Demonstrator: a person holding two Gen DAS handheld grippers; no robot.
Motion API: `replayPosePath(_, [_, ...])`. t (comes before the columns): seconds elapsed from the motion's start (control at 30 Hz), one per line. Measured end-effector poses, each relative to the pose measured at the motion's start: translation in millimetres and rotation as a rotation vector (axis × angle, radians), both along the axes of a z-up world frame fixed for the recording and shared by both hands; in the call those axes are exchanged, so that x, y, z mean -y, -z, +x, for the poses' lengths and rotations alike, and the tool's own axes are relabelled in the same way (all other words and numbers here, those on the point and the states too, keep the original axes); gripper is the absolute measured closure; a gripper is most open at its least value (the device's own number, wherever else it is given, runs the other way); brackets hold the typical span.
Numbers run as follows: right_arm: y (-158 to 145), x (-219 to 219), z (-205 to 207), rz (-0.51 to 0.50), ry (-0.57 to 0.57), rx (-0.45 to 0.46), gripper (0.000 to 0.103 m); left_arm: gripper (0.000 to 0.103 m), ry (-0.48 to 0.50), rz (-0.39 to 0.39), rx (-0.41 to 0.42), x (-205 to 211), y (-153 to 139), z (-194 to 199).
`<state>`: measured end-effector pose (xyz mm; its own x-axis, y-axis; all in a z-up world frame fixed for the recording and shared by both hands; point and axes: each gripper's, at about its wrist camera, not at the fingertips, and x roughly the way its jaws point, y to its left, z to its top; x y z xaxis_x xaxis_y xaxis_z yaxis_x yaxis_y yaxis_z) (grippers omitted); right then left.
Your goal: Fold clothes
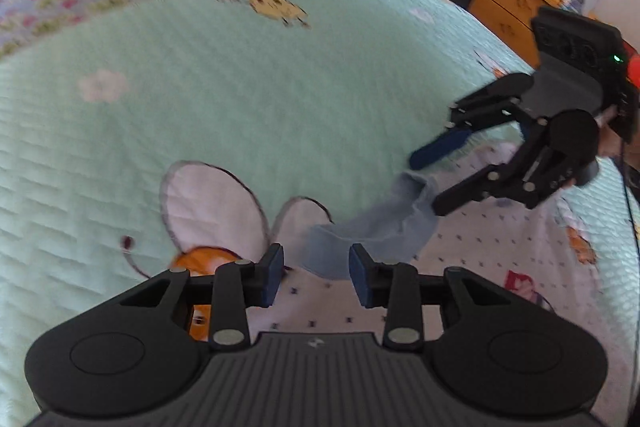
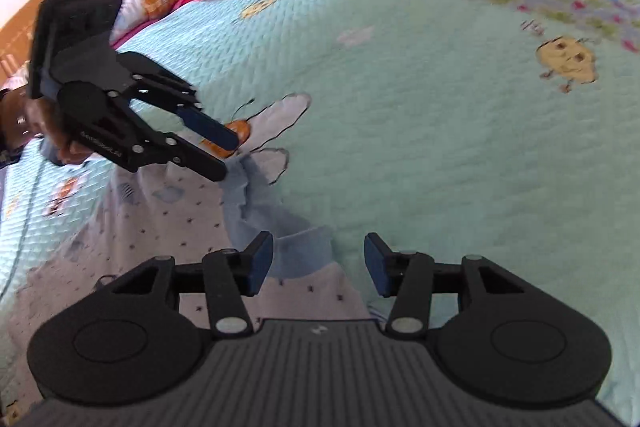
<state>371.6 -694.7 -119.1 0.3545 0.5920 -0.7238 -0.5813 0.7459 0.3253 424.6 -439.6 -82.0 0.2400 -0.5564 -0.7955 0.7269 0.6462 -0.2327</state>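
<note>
Both black two-finger grippers, left (image 1: 316,275) and right (image 2: 318,263), hover part-open and empty over a white dotted garment's pale blue ribbed collar (image 1: 372,231) on the mint quilted bedspread (image 1: 240,99). Likely reaching stage; next, each must pinch fabric

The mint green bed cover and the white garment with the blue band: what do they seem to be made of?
Bed cover: probably quilted cotton, matte; stitched ripples cover it, with printed cartoon animals.
White garment: thin soft fabric, likely cotton knit, matte, small dark dots. Its blue band looks like stretchy ribbed knit, though blur leaves this uncertain.
</note>
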Motion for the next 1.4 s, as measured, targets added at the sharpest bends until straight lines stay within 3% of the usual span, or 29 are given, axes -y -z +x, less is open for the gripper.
replayPosePath(0.07, [4, -1, 2, -0.012, -0.021, -0.030, 0.055, 0.070, 0.030, 0.028, -0.021, 7, 7, 1])
replayPosePath(0.1, [5, -1, 3, -0.008, -0.025, -0.045, 0.078, 0.090, 0.035, 0.021, -0.026, 8, 7, 1])
replayPosePath(0.13, [6, -1, 3, -0.003, -0.026, -0.058, 0.096, 0.097, 0.039, 0.014, -0.030, 10, 7, 1])
replayPosePath(0.23, [3, 2, 4, 0.019, 0.061, -0.037, 0.097, 0.097, -0.034, 0.032, 0.067, 14, -2, 6])
replayPosePath(0.33, [7, 5, 8, 0.009, 0.138, -0.010, 0.097, 0.097, -0.066, 0.006, 0.047, 16, 1, 16])
replayPosePath(0.4, [15, 2, 4, -0.008, 0.143, -0.001, 0.097, 0.096, -0.041, 0.049, 0.097, 23, 9, 9])
replayPosePath(0.53, [17, 3, -10, 0.001, 0.174, 0.047, 0.096, 0.092, -0.087, 0.006, 0.095, 14, 11, 11])
replayPosePath(0.63, [13, 9, -16, 0.030, 0.237, 0.059, 0.083, 0.088, -0.162, 0.012, 0.143, 10, 2, 9])
replayPosePath(0.73, [-8, 22, -36, 0.088, 0.348, 0.121, 0.080, 0.088, -0.281, -0.013, 0.241, -8, -22, -9])
replayPosePath(0.8, [-22, 30, -60, 0.179, 0.360, 0.096, 0.080, 0.088, -0.283, -0.057, 0.207, -17, -35, -32])
replayPosePath(0.9, [-30, 31, -106, 0.264, 0.314, 0.006, 0.080, 0.078, -0.180, -0.103, 0.070, -24, -31, -74])
replayPosePath(1.0, [-14, 29, -134, 0.290, 0.289, -0.121, 0.080, 0.078, -0.172, 0.000, -0.011, -22, 5, -95])
replayPosePath(1.03, [-4, 30, -136, 0.266, 0.297, -0.143, 0.080, 0.086, -0.191, 0.050, -0.016, -23, 18, -97])
replayPosePath(1.07, [7, 32, -133, 0.235, 0.321, -0.161, 0.080, 0.094, -0.231, 0.028, -0.024, -27, 19, -94])
replayPosePath(1.1, [18, 37, -128, 0.210, 0.365, -0.166, 0.086, 0.097, -0.271, 0.007, -0.032, -30, 20, -92])
replayPosePath(1.13, [25, 46, -123, 0.220, 0.415, -0.150, 0.103, 0.098, -0.324, -0.005, -0.066, -33, 19, -86])
replayPosePath(1.27, [22, 69, -116, 0.253, 0.638, -0.058, 0.099, 0.096, -0.412, 0.050, -0.021, -25, 8, -81])
replayPosePath(1.4, [-2, 45, -142, 0.235, 0.602, -0.006, 0.095, 0.090, -0.422, 0.130, 0.001, -15, 7, -83])
